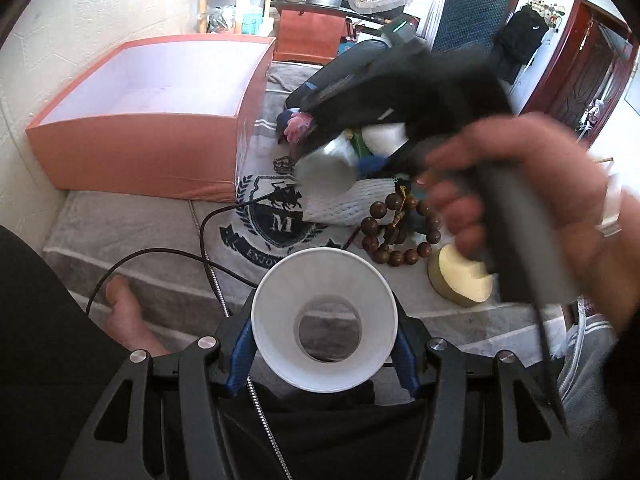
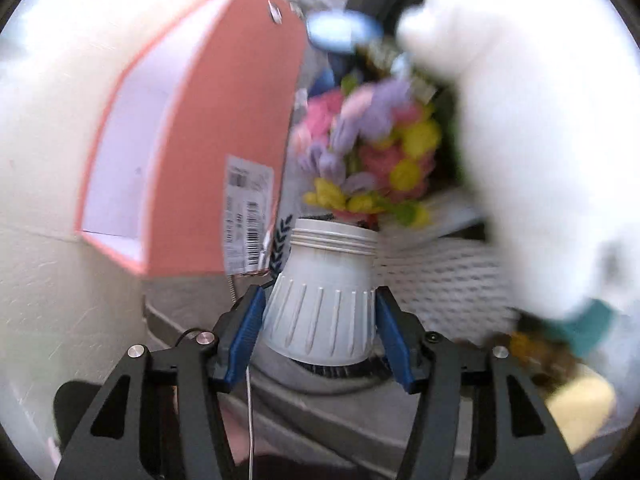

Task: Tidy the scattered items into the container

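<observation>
The orange box (image 1: 136,136) looks empty as far as its visible inside shows, so nothing is tidied yet. On the blanket (image 1: 132,216) the beads (image 1: 394,224) and tape roll (image 1: 460,280) wait. Each gripper's jaws clasp a white cup: left gripper (image 1: 325,344), right gripper (image 2: 320,332). Blur hides the pile's details.

Both tongs, left (image 1: 325,354) and right (image 2: 320,340), have black linked arms with cut-out slots, 4 round silver pivot screws and ribbed blue pads (image 2: 245,336). The right hand (image 1: 536,196) wears a clear wristband (image 1: 610,216). A thin black cable (image 1: 168,256) trails.
</observation>
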